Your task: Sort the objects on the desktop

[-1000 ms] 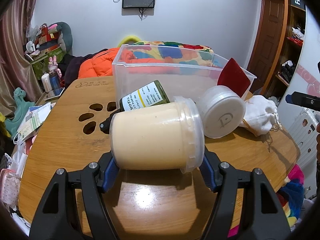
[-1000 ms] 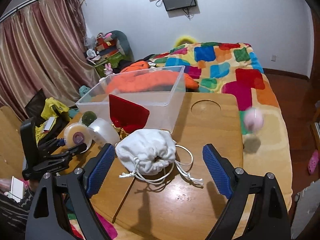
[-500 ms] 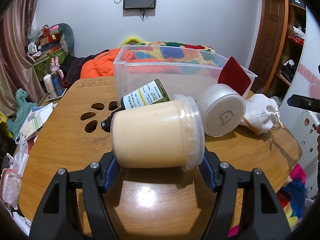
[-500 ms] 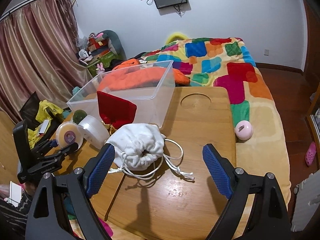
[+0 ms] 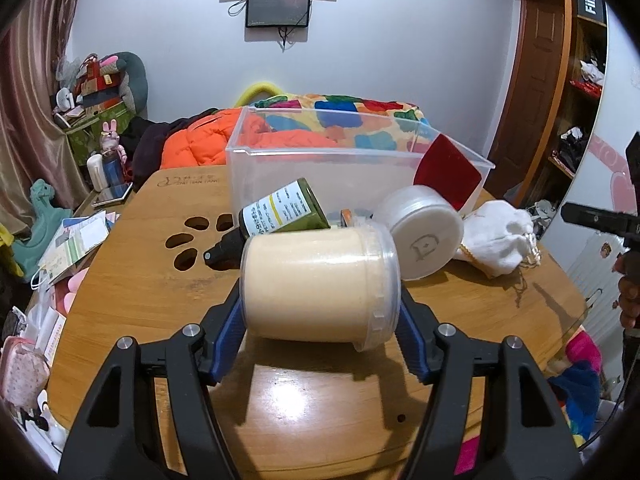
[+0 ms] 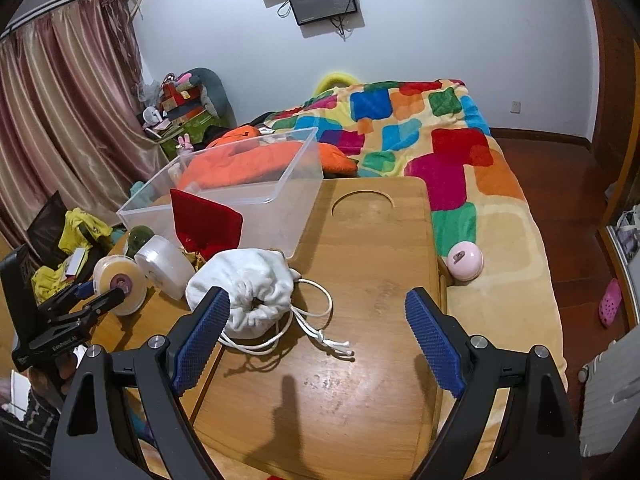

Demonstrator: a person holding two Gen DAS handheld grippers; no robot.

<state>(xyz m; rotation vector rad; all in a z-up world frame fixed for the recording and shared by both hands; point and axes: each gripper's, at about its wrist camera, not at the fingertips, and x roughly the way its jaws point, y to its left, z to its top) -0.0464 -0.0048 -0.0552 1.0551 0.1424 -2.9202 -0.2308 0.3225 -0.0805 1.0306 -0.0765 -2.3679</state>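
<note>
Clamped end to end between the blue pads of the left gripper point(image 5: 320, 334), a cream-filled clear jar point(image 5: 320, 284) is held on its side above the wooden table point(image 5: 132, 288), while the right gripper point(image 6: 318, 340) is spread wide with nothing between its pads, just beside a white drawstring pouch point(image 6: 244, 284). A "D" is embossed on the round white container point(image 5: 424, 236), small unreadable print is carried by the green bottle point(image 5: 284, 212), and "Fiio" is seen on a shelf box point(image 5: 591, 0). Only in the right wrist view are the pink ball point(image 6: 465, 260) on the patchwork blanket point(image 6: 440, 160) and the jar's base shown; the clear bin point(image 5: 340, 176) and red box point(image 5: 446, 172) appear in both.
</note>
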